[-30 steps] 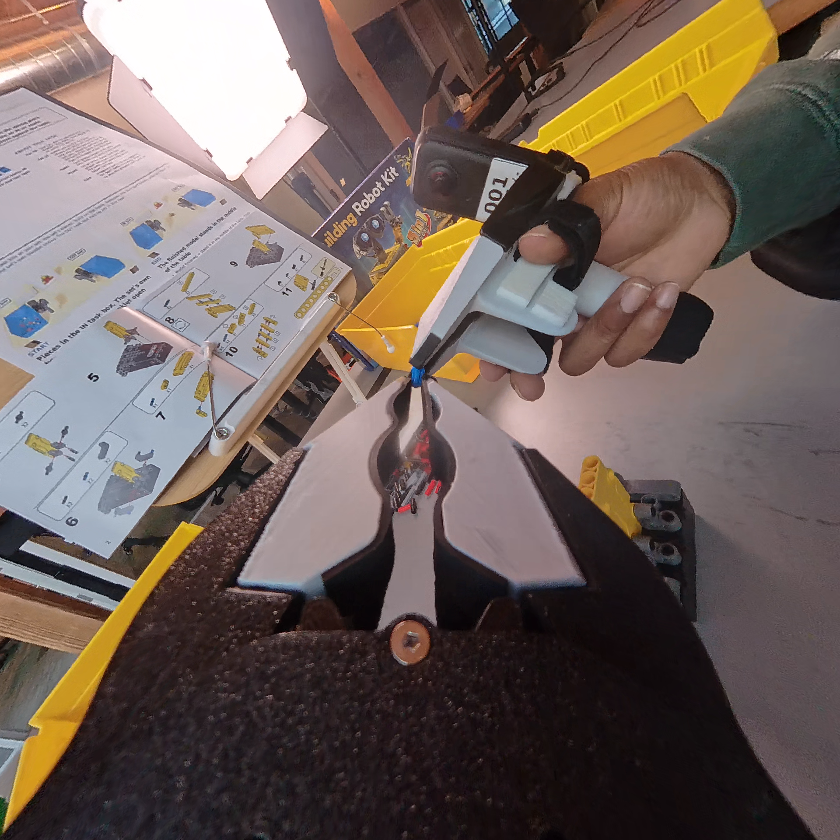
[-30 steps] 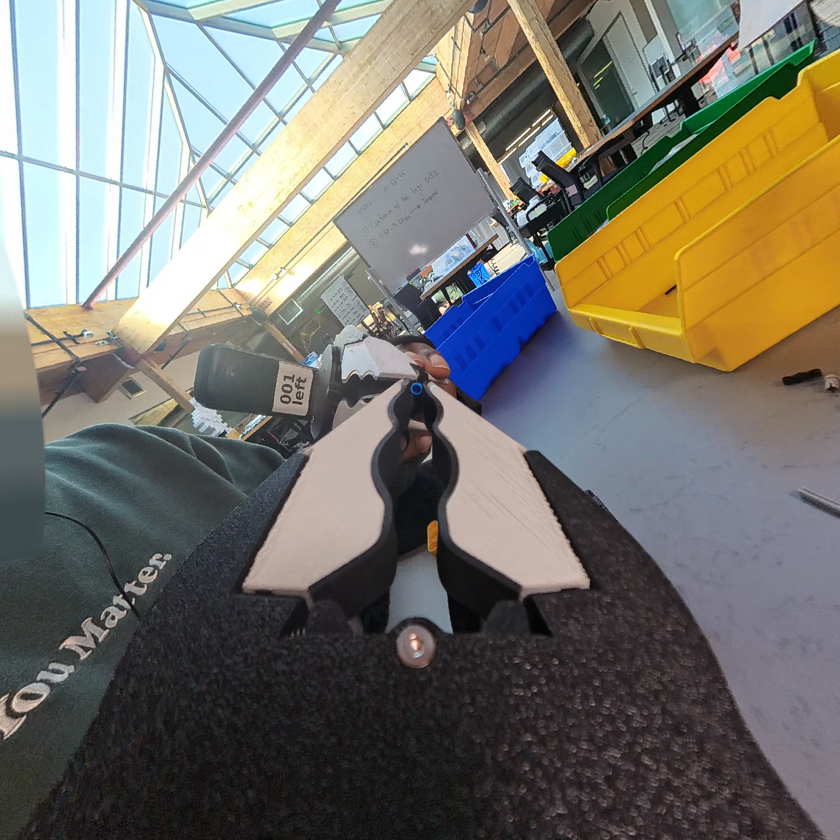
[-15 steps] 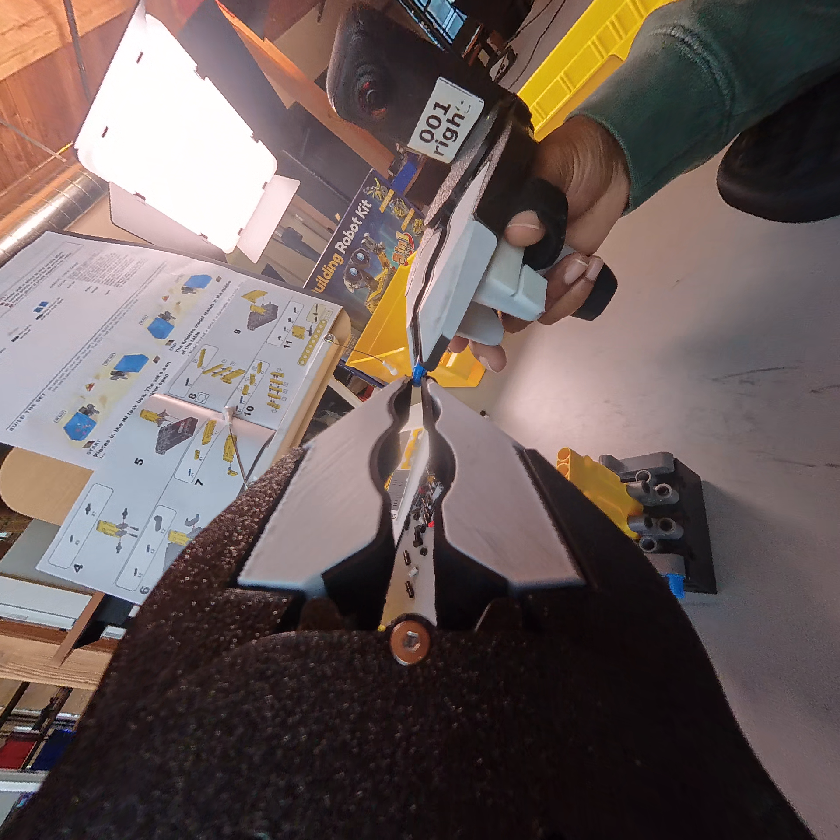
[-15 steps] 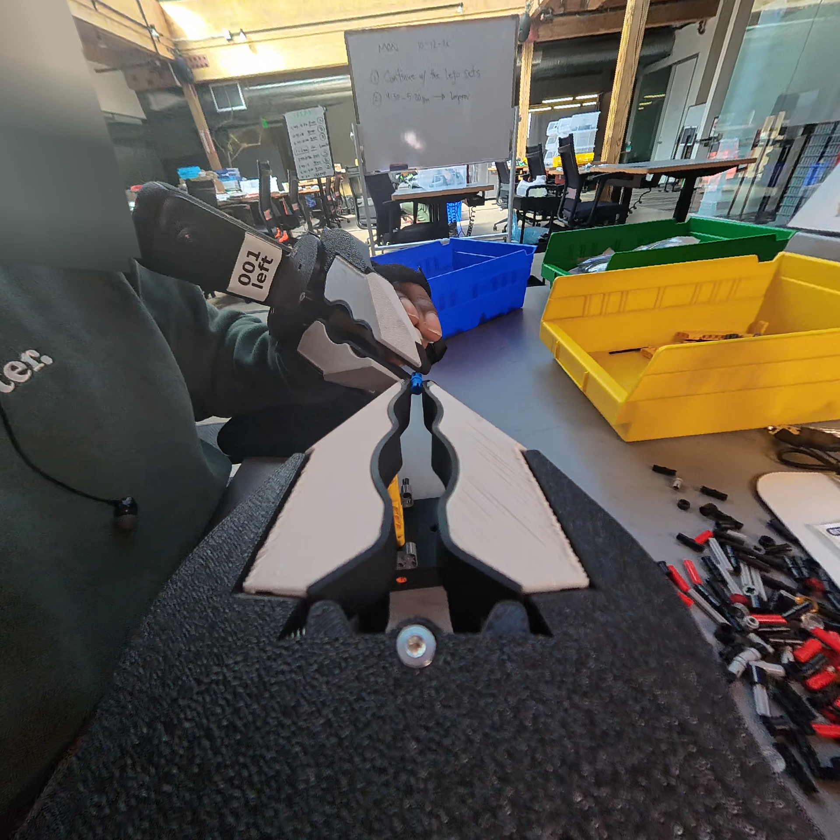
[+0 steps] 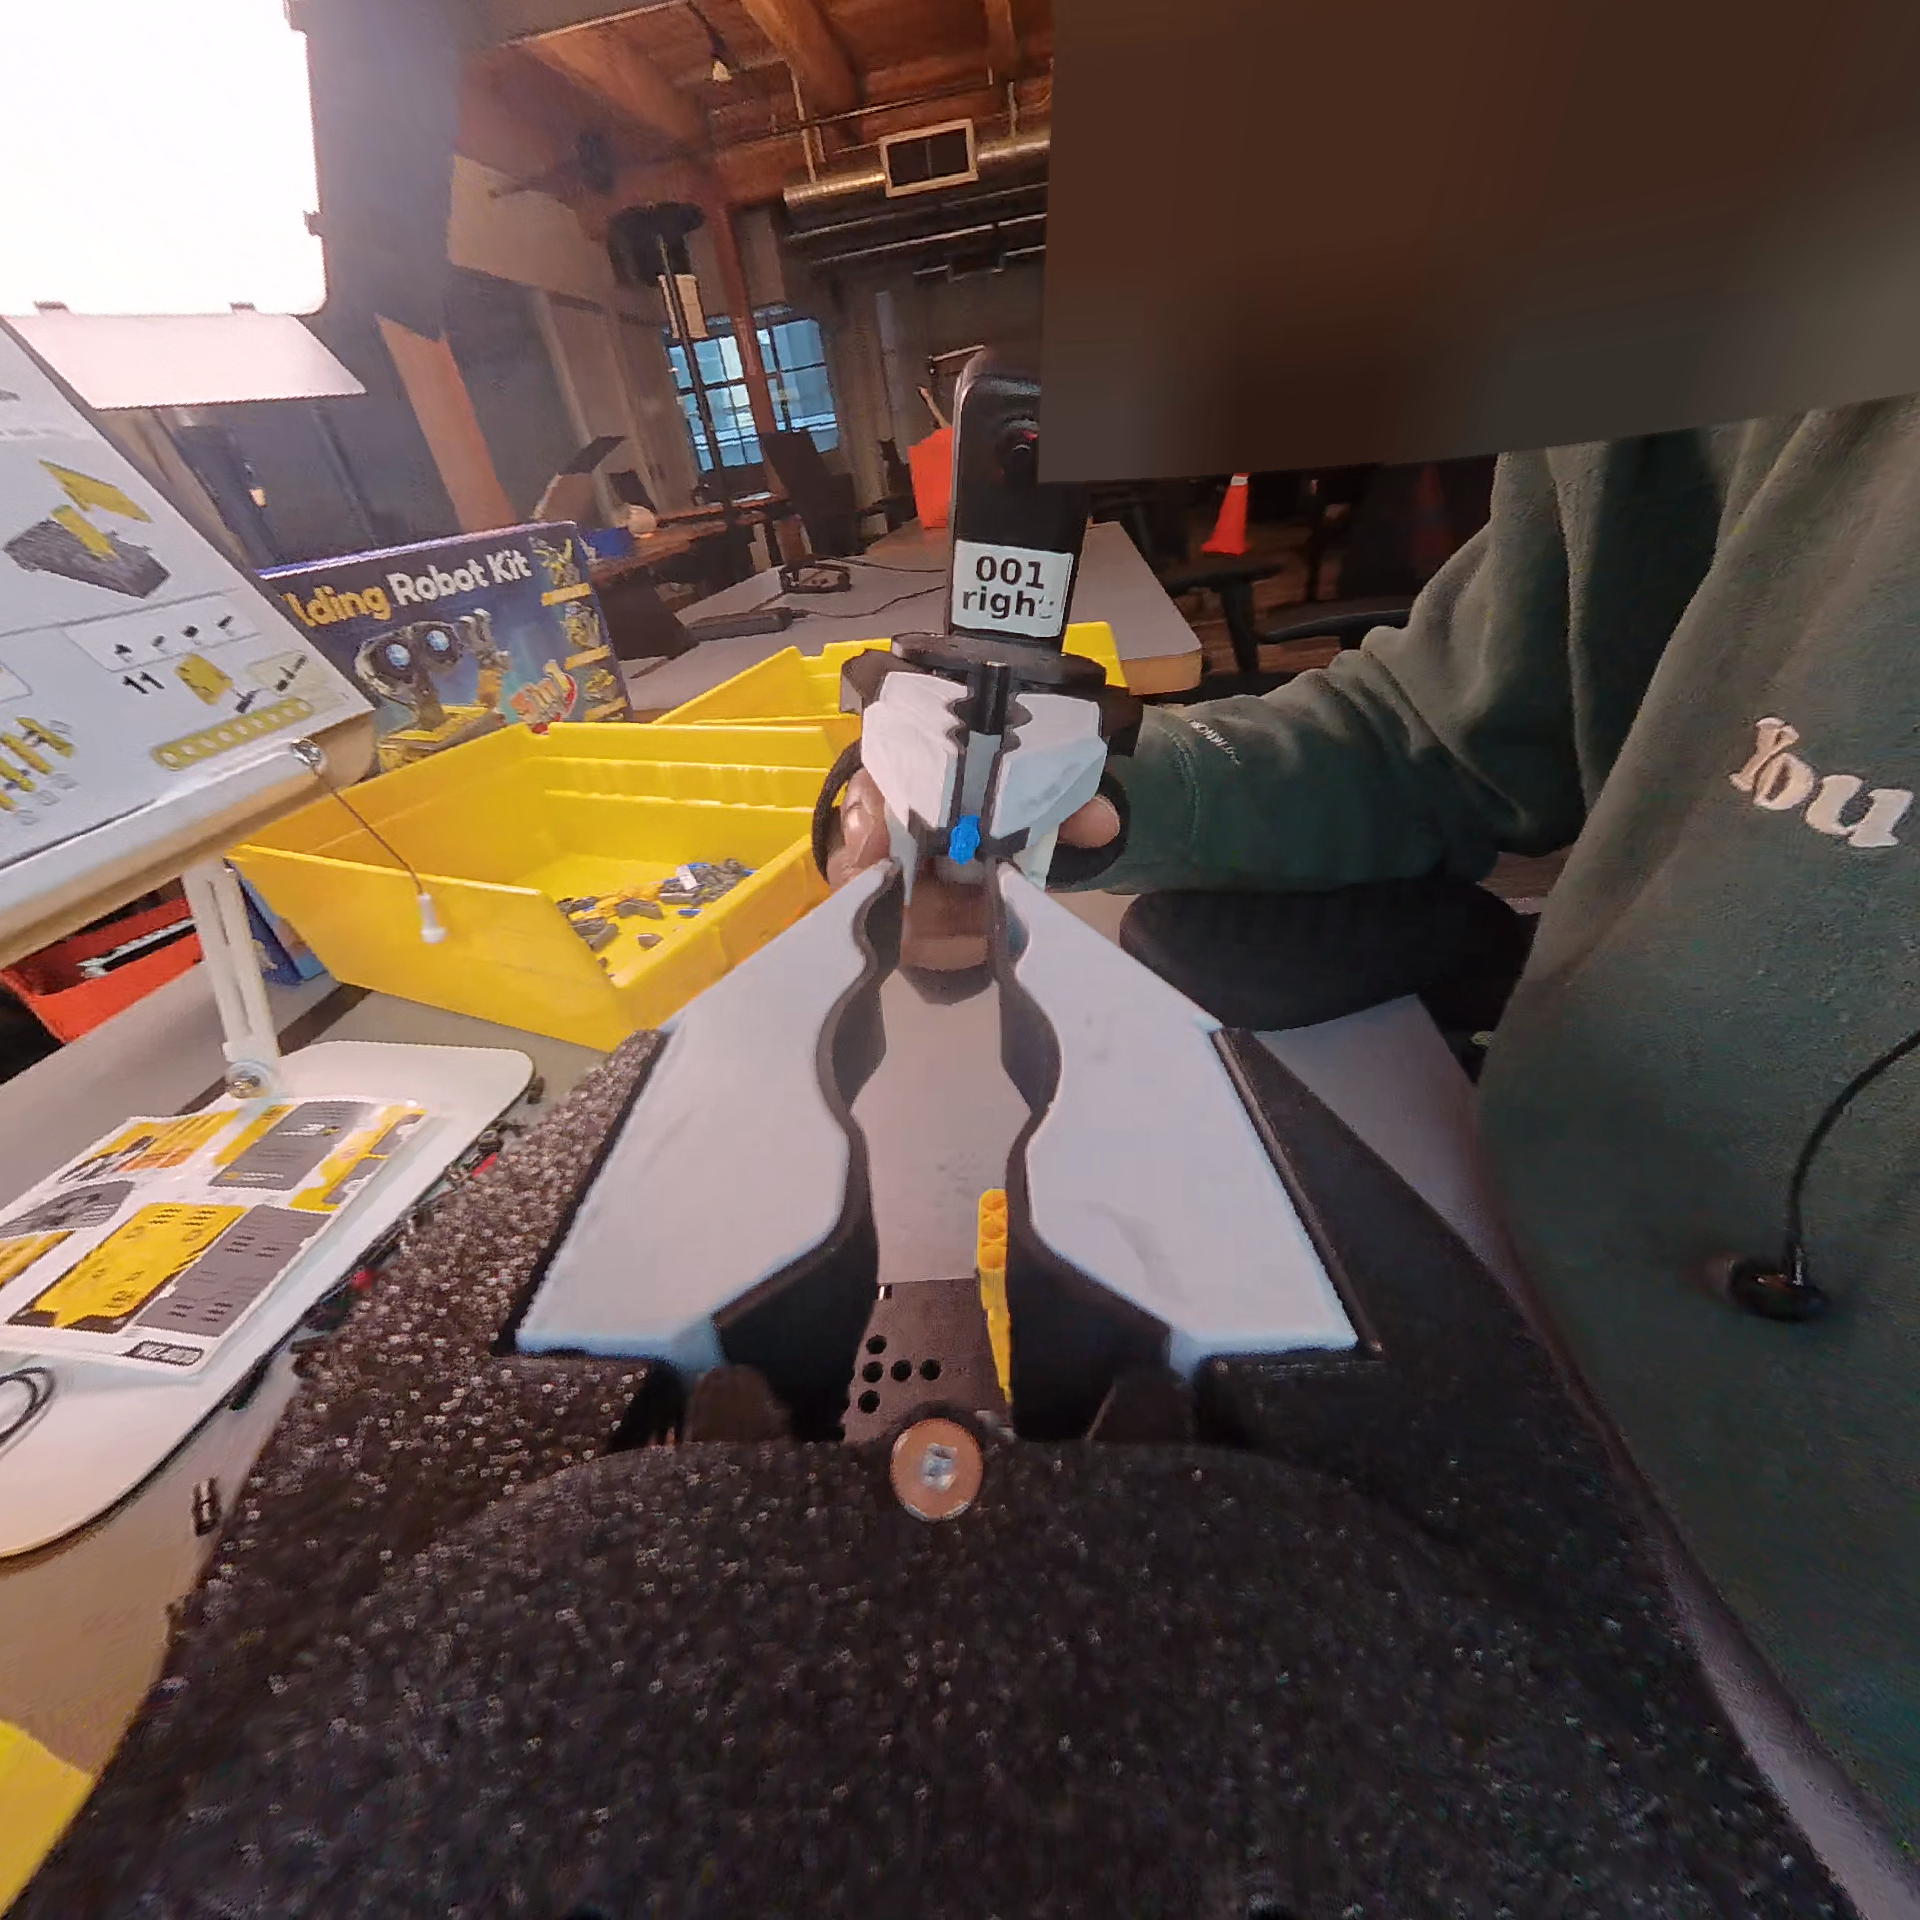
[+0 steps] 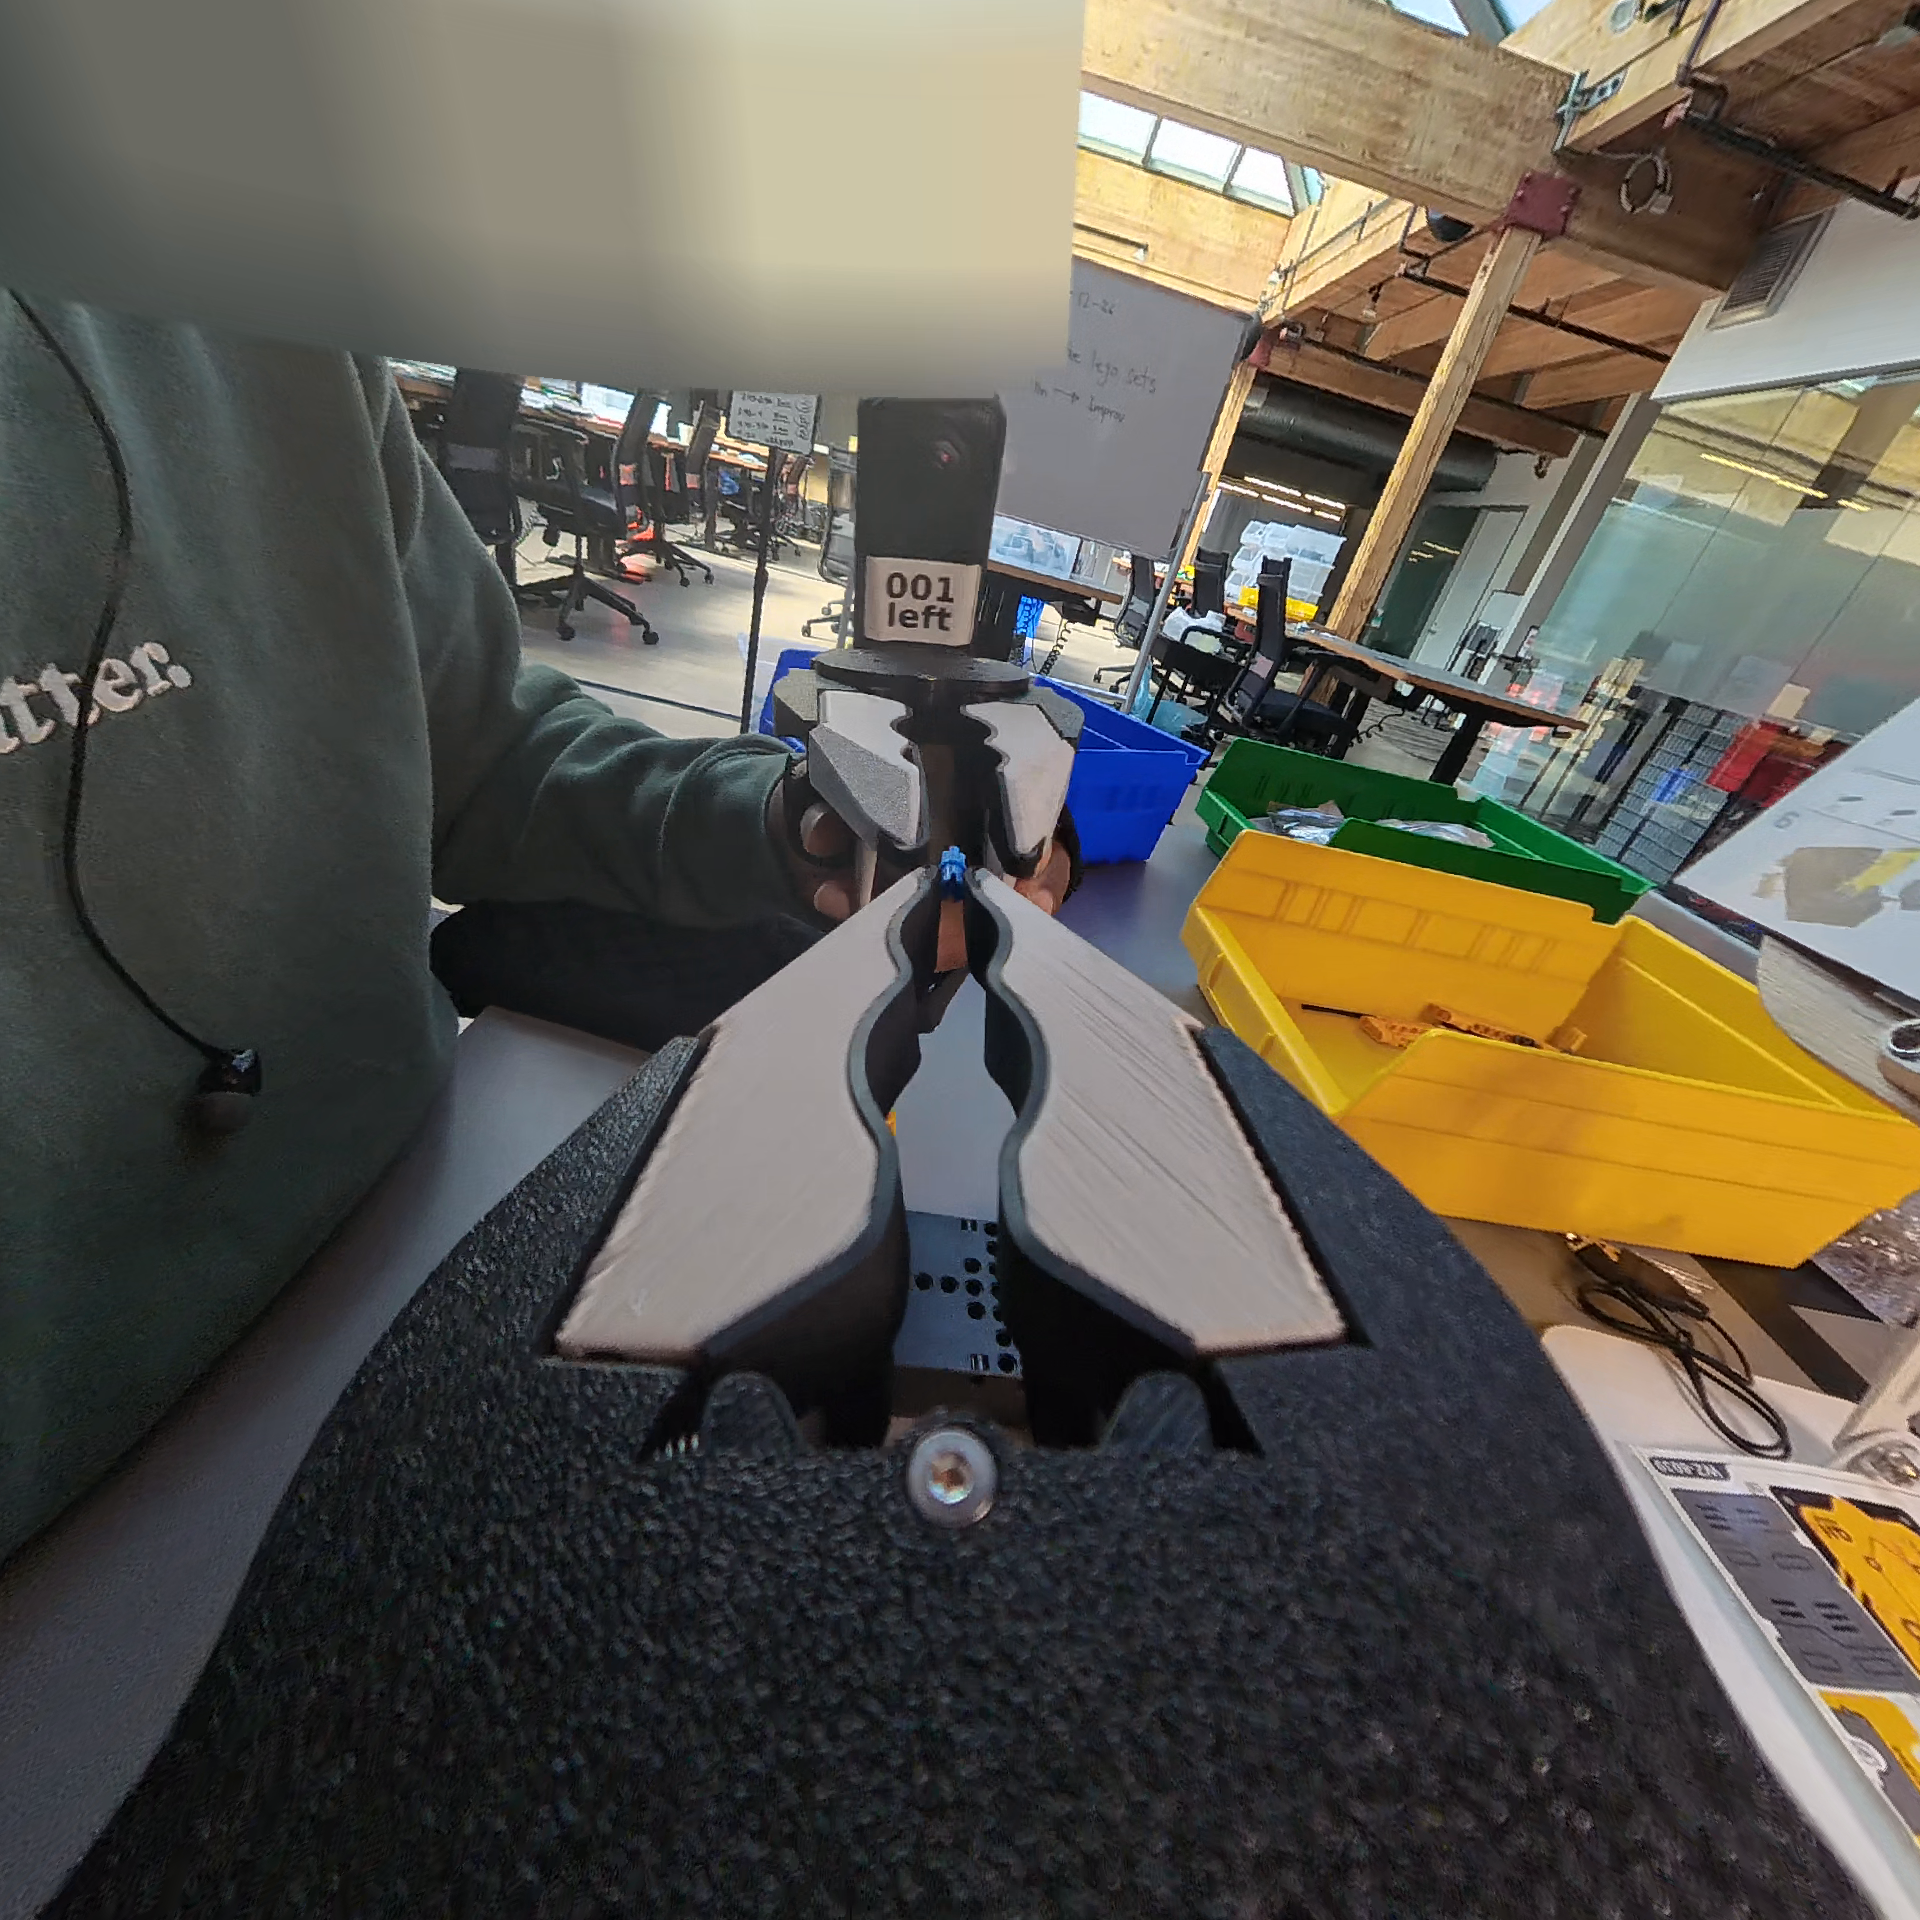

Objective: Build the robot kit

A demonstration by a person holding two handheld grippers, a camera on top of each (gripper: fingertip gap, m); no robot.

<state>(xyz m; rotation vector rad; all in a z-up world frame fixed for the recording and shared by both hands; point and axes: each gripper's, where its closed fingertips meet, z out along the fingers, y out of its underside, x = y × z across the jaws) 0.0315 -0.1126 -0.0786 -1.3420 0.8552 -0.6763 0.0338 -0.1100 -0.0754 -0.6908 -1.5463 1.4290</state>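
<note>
A lamp panel [image 5: 156, 145] at the upper left of the left wrist view burns out to pure white. Daylight drops through skylights [image 6: 1195, 156] in the right wrist view, leaving the hall evenly bright. Both wide lenses bend the edges, and the black foam [image 5: 935, 1714] close to each lens looks soft.

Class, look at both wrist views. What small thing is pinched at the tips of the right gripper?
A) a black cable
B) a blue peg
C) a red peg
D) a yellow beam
B: a blue peg sits clamped between the closed tips of the right gripper, facing the left gripper.
</note>
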